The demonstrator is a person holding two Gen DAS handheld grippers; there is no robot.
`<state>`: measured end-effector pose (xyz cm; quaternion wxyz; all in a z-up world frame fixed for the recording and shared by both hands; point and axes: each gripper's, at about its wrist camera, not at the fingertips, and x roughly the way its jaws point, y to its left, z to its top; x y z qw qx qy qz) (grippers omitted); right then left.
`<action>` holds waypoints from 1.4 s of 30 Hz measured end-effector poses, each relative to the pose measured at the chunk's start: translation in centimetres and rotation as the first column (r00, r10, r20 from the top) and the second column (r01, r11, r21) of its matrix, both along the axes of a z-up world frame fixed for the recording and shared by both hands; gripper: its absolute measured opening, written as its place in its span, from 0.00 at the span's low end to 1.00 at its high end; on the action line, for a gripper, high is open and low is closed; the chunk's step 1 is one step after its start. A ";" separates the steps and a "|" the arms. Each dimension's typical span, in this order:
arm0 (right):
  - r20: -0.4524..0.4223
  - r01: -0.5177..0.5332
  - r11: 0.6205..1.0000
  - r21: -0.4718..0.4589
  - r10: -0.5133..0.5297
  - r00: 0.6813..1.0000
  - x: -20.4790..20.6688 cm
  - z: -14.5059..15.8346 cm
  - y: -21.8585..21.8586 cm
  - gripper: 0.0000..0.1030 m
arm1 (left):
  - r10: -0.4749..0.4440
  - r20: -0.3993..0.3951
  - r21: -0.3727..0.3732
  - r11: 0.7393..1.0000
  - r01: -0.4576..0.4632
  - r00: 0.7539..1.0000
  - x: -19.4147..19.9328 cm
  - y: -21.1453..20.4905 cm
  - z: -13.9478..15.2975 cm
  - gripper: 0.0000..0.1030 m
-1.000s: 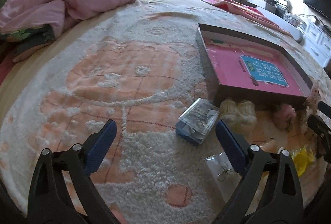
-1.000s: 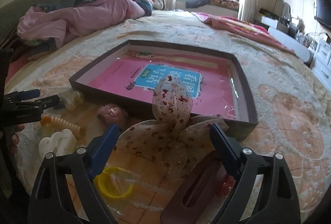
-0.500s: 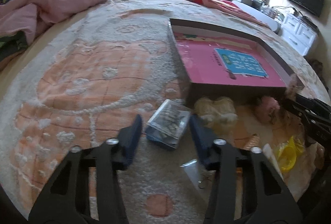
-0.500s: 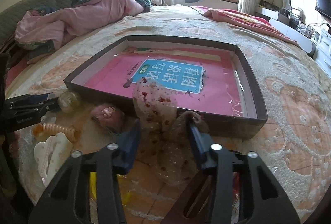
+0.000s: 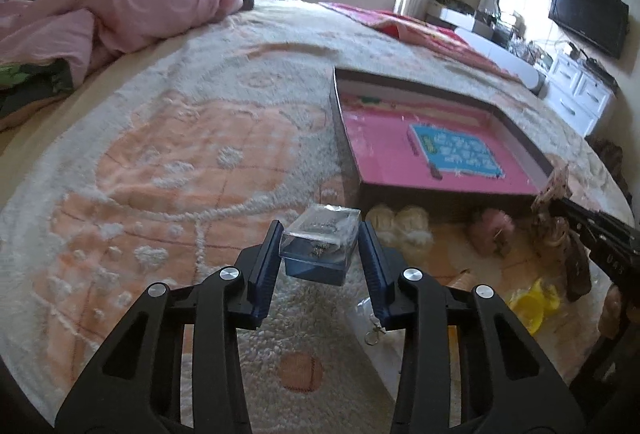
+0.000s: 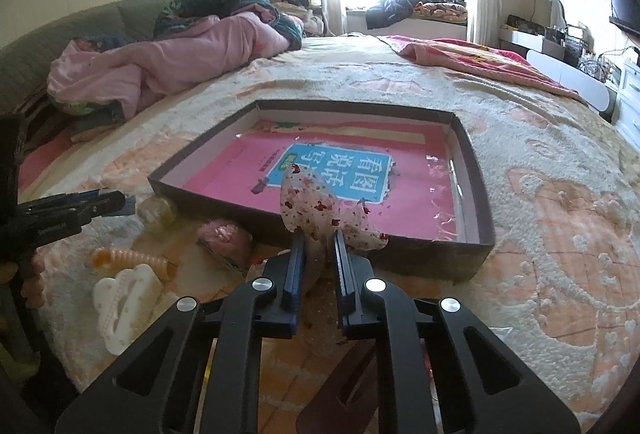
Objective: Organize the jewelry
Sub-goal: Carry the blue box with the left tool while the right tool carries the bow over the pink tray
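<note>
Both claws grip their loads so each can be carried to the shallow box (image 6: 472,169) at 12 o'clock on the bed. The left claw (image 5: 319,254) is closed on the small clear case (image 5: 320,242), pads on its 2 sides. The right claw (image 6: 317,266) pinches the speckled fabric bow (image 6: 316,205) at its gathered middle, loops fanning over the box's near wall. Loose hair pieces lie at 9 o'clock.
</note>
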<state>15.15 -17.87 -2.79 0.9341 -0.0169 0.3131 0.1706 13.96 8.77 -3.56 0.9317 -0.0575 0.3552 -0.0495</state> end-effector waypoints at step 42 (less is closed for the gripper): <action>0.038 0.126 0.991 0.036 -0.127 0.991 7.1 3.2 -6.2 0.11 | -0.126 0.028 -0.022 0.992 0.127 0.992 8.1 -11.0 2.9 0.26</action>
